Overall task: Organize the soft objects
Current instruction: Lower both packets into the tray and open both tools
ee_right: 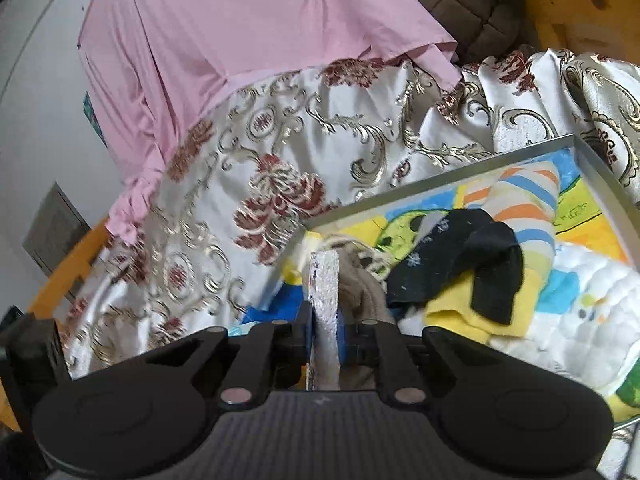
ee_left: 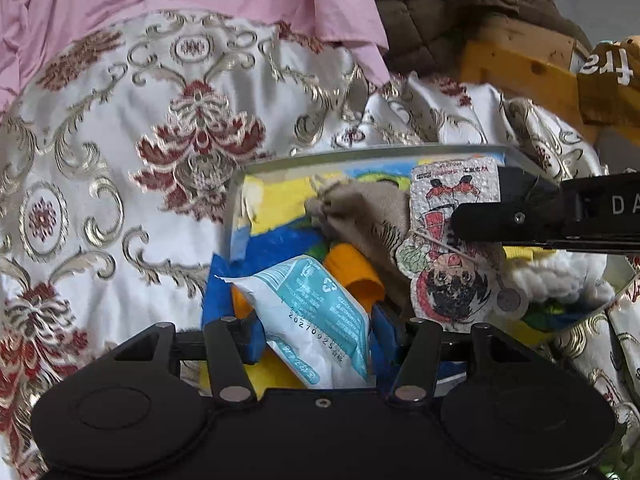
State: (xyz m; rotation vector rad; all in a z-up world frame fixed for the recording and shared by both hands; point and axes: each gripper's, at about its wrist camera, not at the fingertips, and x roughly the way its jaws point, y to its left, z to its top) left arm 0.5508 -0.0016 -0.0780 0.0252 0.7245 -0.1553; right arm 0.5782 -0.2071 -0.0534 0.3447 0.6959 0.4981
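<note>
A metal tray (ee_left: 360,155) with a colourful lining lies on an embroidered bedcover. My left gripper (ee_left: 316,340) is low over its near end, blue pads shut on a white and teal tissue packet (ee_left: 320,308). My right gripper (ee_left: 460,220) reaches in from the right, shut on a flat cartoon foam card (ee_left: 444,256). In the right wrist view that card (ee_right: 325,292) shows edge-on between the right gripper's (ee_right: 325,320) pads. Inside the tray lie a beige pouch (ee_left: 360,208), an orange cloth (ee_left: 356,276), a black sock (ee_right: 460,256), a striped sock (ee_right: 528,196) and a yellow cloth (ee_right: 460,312).
The white, gold and red bedcover (ee_left: 120,160) spreads to the left and behind. A pink cloth (ee_right: 240,40) lies at the back, with a brown quilted jacket (ee_left: 440,8) beside it. A yellow wooden frame (ee_left: 520,68) runs at the right. A white quilted item (ee_right: 580,320) fills the tray's right end.
</note>
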